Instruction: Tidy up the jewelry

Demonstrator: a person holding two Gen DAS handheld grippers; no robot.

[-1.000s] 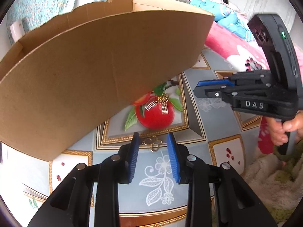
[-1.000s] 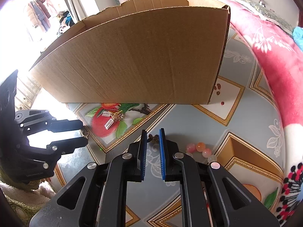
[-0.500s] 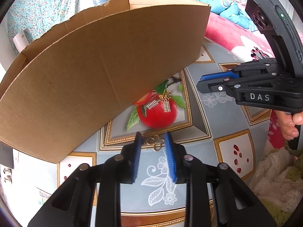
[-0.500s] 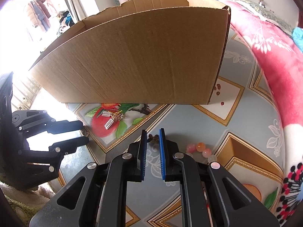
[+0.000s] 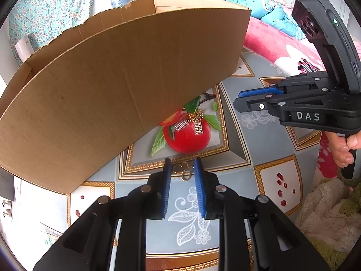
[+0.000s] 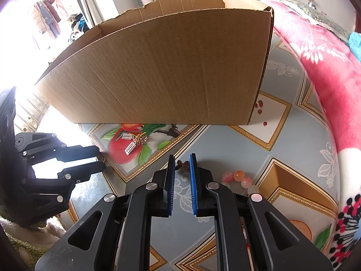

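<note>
At the bottom of the left wrist view, my left gripper (image 5: 182, 166) points down at the table, and its blue pads close on a small gold clover-shaped ornament (image 5: 183, 171). My right gripper (image 6: 182, 163) is shut on a small brown butterfly-shaped piece (image 6: 183, 165) just above the tablecloth. A pair of silver and gold earrings (image 5: 191, 124) lies on the printed red apple, beyond both grippers. A big open cardboard box (image 5: 112, 79) stands right behind them. In the right wrist view the left gripper (image 6: 100, 158) shows at the left edge. In the left wrist view the right gripper (image 5: 238, 100) shows at the right.
A pink and orange bead bracelet (image 6: 237, 178) lies just right of my right gripper. A pink flowered blanket (image 6: 327, 67) runs along the table's right side. A fluffy cream cloth (image 5: 327, 214) lies at the near edge. A hand (image 5: 345, 149) holds the right gripper's handle.
The left gripper's jaws have narrowed around the gold ornament. The right gripper has not moved.
</note>
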